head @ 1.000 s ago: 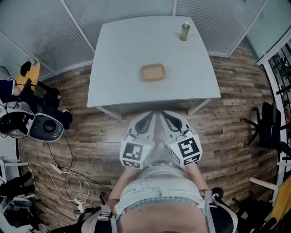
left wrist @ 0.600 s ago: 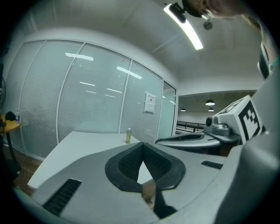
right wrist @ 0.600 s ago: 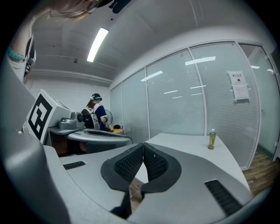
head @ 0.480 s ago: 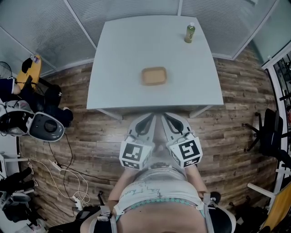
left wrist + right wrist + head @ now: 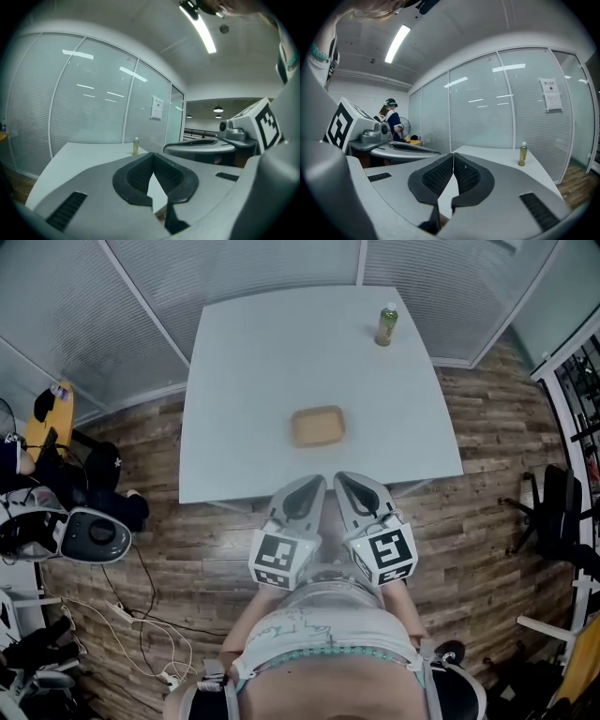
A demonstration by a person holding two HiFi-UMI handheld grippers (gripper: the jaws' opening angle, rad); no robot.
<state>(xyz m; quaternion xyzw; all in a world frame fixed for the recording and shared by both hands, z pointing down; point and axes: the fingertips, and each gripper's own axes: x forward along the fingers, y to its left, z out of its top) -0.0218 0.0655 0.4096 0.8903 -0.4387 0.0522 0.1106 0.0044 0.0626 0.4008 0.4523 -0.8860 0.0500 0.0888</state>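
We hold both grippers close to our body, side by side. The left gripper [image 5: 316, 483] has its jaws pressed together with nothing between them, and its own view [image 5: 153, 157] shows the ribbed pads meeting at the tips. The right gripper [image 5: 340, 478] is the same, closed on nothing [image 5: 453, 157]. Both tips hang just over the near edge of the white table [image 5: 234, 371].

Straight ahead of the two tips, a short way in from that edge, lies a shallow tan tray [image 5: 318, 426], apart from both grippers. Neither gripper view shows it; the jaws cover that part of the table.

We judge it light and stiff, probably wood or pressed fibre, with a low raised rim and rounded corners. It should slide easily on the smooth top, so a push would only move it. The rim is the place to grip, one jaw inside and one outside, and the near long side is the closest reach.

Its long axis runs across in front of us, from the left gripper's side to the right's, nearly parallel to the table edge. It lies flat, open side up, with no end that points anywhere.

Well beyond it, ahead and off to the right gripper's side, a small bottle [image 5: 385, 324] stands upright near the far edge.
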